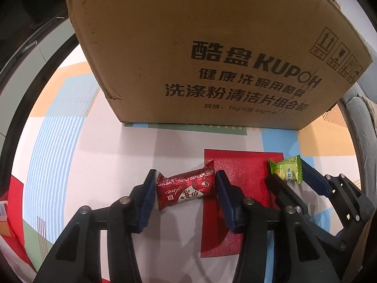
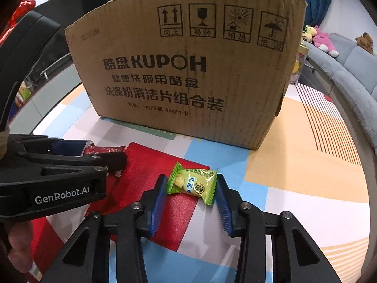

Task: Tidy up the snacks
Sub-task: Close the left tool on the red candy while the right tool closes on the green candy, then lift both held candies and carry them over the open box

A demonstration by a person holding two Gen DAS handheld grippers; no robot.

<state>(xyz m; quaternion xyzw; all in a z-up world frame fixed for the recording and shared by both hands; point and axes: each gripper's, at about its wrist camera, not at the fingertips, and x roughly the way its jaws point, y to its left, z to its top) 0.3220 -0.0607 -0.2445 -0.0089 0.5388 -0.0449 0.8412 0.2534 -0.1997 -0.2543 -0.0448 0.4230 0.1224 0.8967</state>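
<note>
Left gripper fingers pinch the red snack packet by its two crimped ends, long axis spanning pad to pad, tilted slightly up to the right; right gripper fingers likewise close on the green snack packet, long axis across the jaws, right end dipping. Red wrapper is glossy with a white heart patch; green wrapper is shiny with yellow fruit print. Both lie on the patterned mat, on its red patch, before the cardboard box.
</note>
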